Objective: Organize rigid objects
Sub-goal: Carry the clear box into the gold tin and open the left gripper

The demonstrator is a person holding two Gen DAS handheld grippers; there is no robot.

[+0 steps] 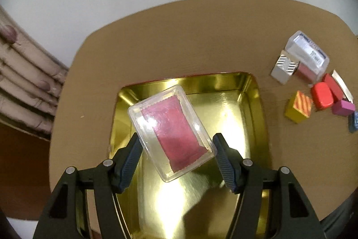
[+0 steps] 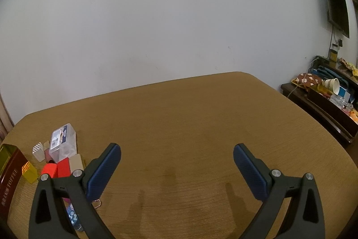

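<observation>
A clear plastic box with a pink sheet inside [image 1: 172,131] is held tilted between the fingers of my left gripper [image 1: 175,142], above the open gold tin tray [image 1: 252,104]. The jaws press on its two sides. A pile of small objects lies on the table to the right: a clear labelled box [image 1: 307,55], a striped silver block [image 1: 283,67], red blocks [image 1: 322,94], a yellow striped block [image 1: 298,108] and a pink block [image 1: 342,107]. My right gripper [image 2: 176,162] is open and empty above bare table. The pile shows at its left [image 2: 58,153].
The brown table [image 2: 190,122] stands against a white wall. The tin's dark red side [image 2: 10,174] shows at the right wrist view's left edge. A dark sideboard with clutter [image 2: 324,95] stands to the right. A curtain [image 1: 24,86] hangs at the left.
</observation>
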